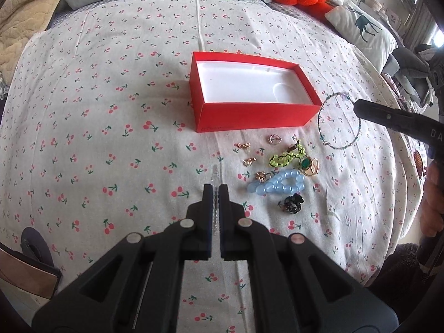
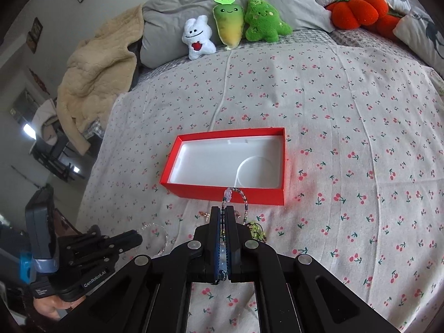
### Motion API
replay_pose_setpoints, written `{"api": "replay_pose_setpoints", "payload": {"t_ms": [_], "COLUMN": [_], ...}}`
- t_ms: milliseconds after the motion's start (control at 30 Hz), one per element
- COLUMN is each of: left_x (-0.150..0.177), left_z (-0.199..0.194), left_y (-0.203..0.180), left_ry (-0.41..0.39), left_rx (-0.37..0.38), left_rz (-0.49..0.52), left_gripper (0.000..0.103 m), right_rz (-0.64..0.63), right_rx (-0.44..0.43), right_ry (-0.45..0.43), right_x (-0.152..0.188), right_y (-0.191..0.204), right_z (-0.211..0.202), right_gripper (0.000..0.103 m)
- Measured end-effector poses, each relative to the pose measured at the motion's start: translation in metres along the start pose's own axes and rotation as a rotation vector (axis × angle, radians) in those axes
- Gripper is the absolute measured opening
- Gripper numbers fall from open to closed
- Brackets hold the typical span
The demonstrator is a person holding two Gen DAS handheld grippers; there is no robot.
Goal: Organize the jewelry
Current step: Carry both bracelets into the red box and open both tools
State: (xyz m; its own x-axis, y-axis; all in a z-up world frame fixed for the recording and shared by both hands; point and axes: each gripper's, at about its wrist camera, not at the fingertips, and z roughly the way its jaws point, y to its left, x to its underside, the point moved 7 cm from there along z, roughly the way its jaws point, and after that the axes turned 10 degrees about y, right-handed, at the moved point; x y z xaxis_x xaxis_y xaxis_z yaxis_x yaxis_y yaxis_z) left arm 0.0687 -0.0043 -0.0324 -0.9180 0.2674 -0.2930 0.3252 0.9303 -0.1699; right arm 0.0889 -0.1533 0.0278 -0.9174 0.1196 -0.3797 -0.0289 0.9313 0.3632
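My left gripper (image 1: 216, 190) is shut on a clear beaded strand (image 1: 214, 172), whose end pokes out past the fingertips above the cherry-print sheet. An open red box (image 1: 255, 116) with a white liner lies ahead of it. To the right, my right gripper (image 1: 356, 108) is shut on a thin teal beaded loop (image 1: 319, 116) that hangs beside the box's right corner. In the right wrist view, the right gripper (image 2: 222, 211) pinches that loop (image 2: 245, 208) just before the red box (image 2: 194, 191). The left gripper (image 2: 140, 239) sits low on the left with the clear strand (image 2: 166, 236).
Loose jewelry lies on the sheet between the grippers: a yellow-green bracelet (image 1: 288, 156), a blue bead bracelet (image 1: 277, 183), a black piece (image 1: 292, 204), a green pendant (image 1: 307, 163) and small gold pieces (image 1: 244, 145). Plush toys (image 2: 236, 25) and pillows line the bed's far end.
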Motion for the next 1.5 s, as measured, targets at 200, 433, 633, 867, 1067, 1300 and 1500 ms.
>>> {"api": "replay_pose_setpoints", "payload": {"t_ms": [200, 433, 633, 867, 1067, 1300, 1500], "left_x": [-0.011, -0.044, -0.079, -0.109, -0.115, -0.115, -0.116], "left_z": [-0.011, -0.031, -0.032, -0.002, 0.028, 0.043, 0.044], "left_y": [-0.007, -0.014, -0.02, -0.019, -0.006, -0.001, 0.003], "left_ry": [-0.043, -0.135, -0.185, -0.172, -0.147, -0.139, -0.146], "left_rx": [0.027, 0.1, 0.2, 0.379, 0.258, 0.12, 0.06], "left_rz": [-0.006, -0.025, -0.061, -0.139, -0.163, -0.129, -0.122], "left_gripper": [0.004, 0.004, 0.004, 0.004, 0.004, 0.004, 0.008], "right_rz": [-0.024, -0.028, -0.03, -0.006, 0.037, 0.061, 0.056], "right_rx": [-0.017, -0.041, -0.032, -0.079, -0.041, 0.032, 0.029], "right_ry": [-0.048, -0.082, -0.071, -0.068, -0.03, -0.009, -0.004], "right_x": [-0.006, -0.026, -0.044, -0.065, -0.068, -0.066, -0.065], "right_y": [0.01, 0.022, 0.024, 0.017, -0.007, -0.036, -0.04], "right_z": [-0.015, -0.017, 0.002, 0.026, 0.056, 0.065, 0.063], "right_gripper": [0.003, 0.003, 0.003, 0.003, 0.003, 0.003, 0.005]}}
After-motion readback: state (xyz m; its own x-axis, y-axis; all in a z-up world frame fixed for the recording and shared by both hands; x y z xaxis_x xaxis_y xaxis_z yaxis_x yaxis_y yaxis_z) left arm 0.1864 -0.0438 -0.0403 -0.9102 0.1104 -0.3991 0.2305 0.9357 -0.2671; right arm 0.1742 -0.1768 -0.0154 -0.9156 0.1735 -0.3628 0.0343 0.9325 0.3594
